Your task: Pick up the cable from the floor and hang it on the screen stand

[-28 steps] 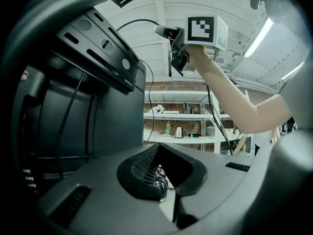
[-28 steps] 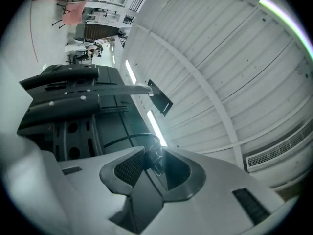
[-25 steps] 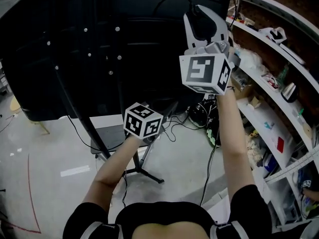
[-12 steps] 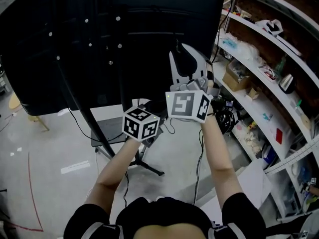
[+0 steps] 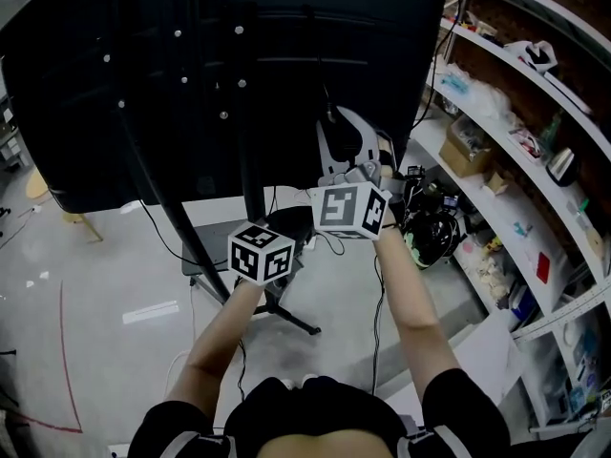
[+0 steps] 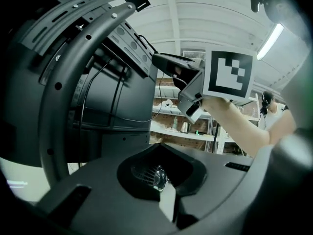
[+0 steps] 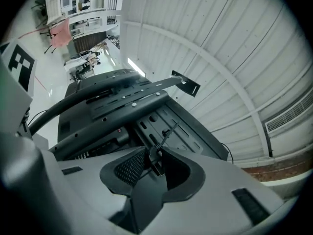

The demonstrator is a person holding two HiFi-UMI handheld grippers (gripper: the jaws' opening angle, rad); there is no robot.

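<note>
Right gripper view shows the right gripper (image 7: 153, 164) clamped on the cable (image 7: 156, 156) near the stand (image 7: 128, 100); left gripper (image 6: 159, 178) jaws slightly apart, empty.

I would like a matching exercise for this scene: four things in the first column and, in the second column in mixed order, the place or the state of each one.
Things:
1. screen
2. cardboard box
3. red line
4. right gripper

Places and states:
A. on the floor, at the left
B. closed on a thin black cable
C. on a shelf, at the right
D. mounted on a stand

Pairs: 1-D, 2-C, 3-A, 4-B.
</note>
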